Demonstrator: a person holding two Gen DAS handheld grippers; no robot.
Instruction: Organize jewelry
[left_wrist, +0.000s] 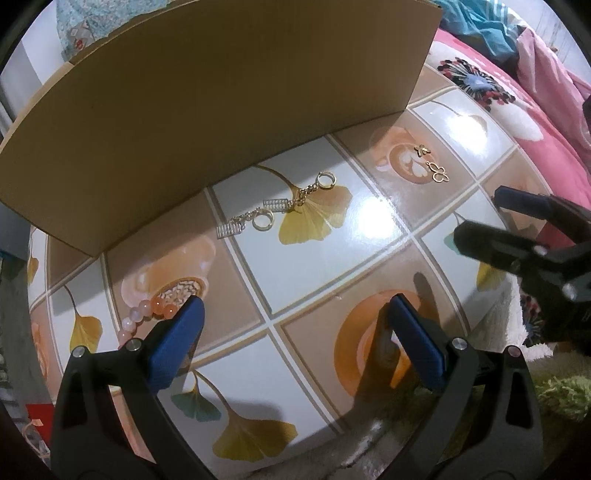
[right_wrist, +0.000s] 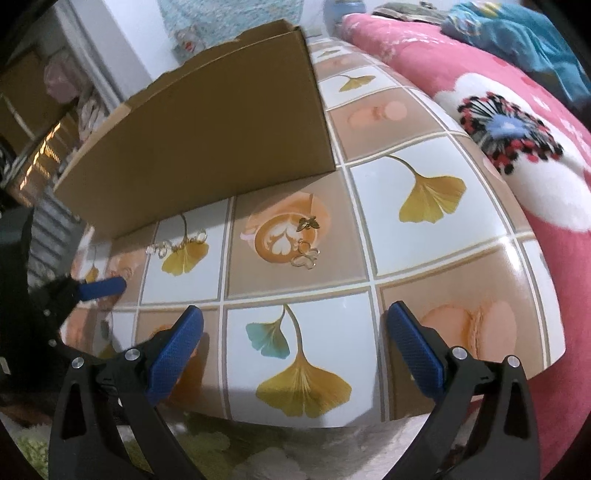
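Two gold chain earrings (left_wrist: 275, 208) with hoops and small grid charms lie on the patterned table (left_wrist: 321, 258) before a cardboard box (left_wrist: 207, 107). They show small in the right wrist view (right_wrist: 177, 245). A gold butterfly earring (left_wrist: 437, 173) and a small gold stud (left_wrist: 422, 149) lie to the right; both show in the right wrist view, the butterfly (right_wrist: 304, 256) and the stud (right_wrist: 308, 223). A pink-orange bead bracelet (left_wrist: 147, 314) lies by my left gripper's left finger. My left gripper (left_wrist: 295, 310) is open and empty above the table. My right gripper (right_wrist: 295, 317) is open and empty, short of the butterfly.
The cardboard box (right_wrist: 207, 144) stands at the table's far left side. A pink floral blanket (right_wrist: 517, 129) lies right of the table. The table's near edge (right_wrist: 332, 424) sits over a shaggy rug (left_wrist: 561, 395). My right gripper appears in the left wrist view (left_wrist: 480, 221).
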